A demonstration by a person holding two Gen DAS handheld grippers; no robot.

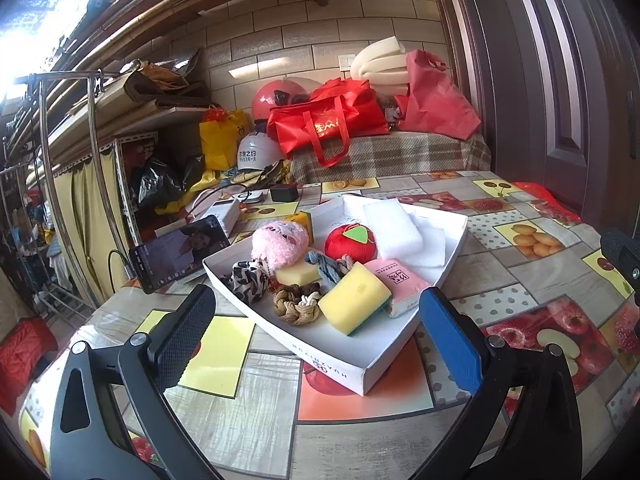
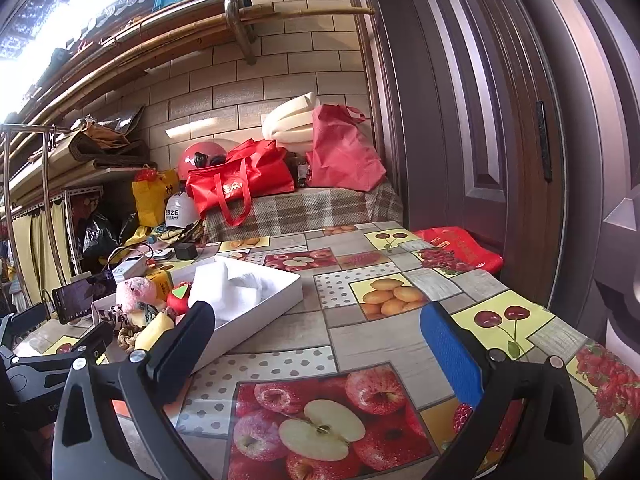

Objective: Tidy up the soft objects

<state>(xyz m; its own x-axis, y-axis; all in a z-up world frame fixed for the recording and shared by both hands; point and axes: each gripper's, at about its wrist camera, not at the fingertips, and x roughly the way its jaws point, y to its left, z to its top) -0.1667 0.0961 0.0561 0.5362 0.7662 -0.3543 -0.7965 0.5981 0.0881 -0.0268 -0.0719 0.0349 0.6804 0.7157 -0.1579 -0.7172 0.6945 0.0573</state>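
1. Left wrist view, nearest first: the left gripper [image 1: 316, 340] hangs low over the table [image 1: 520, 272] with its fingers spread wide and nothing between them; they straddle the near corner of the white tray [image 1: 352, 372] without visibly touching it.
2. Right wrist view: the right gripper [image 2: 320, 354] is likewise wide open and empty, above bare tablecloth beside the tray, whose side wall lies just past its left finger.
3. Risk, as I judge it: the tray looks light, so a finger catching its low wall could shove or tip it and spill what is inside.
4. Just inside that corner lie the yellow sponge [image 1: 354, 298], the pink tissue pack [image 1: 400, 284] and the braided rope ring [image 1: 296, 306], packed touching one another. Closing on one may drag a neighbour along.
5. Soft foam will squash under the pads, so a shallow pinch may slip off.
6. Further in sit the leopard scrunchie [image 1: 248, 278], the pink plush [image 1: 280, 242], the red plush apple [image 1: 350, 242] and the white foam block [image 1: 392, 226].
7. Beyond the tray, the phone [image 1: 180, 252] stands propped; a wide sweep leftward could knock it over.
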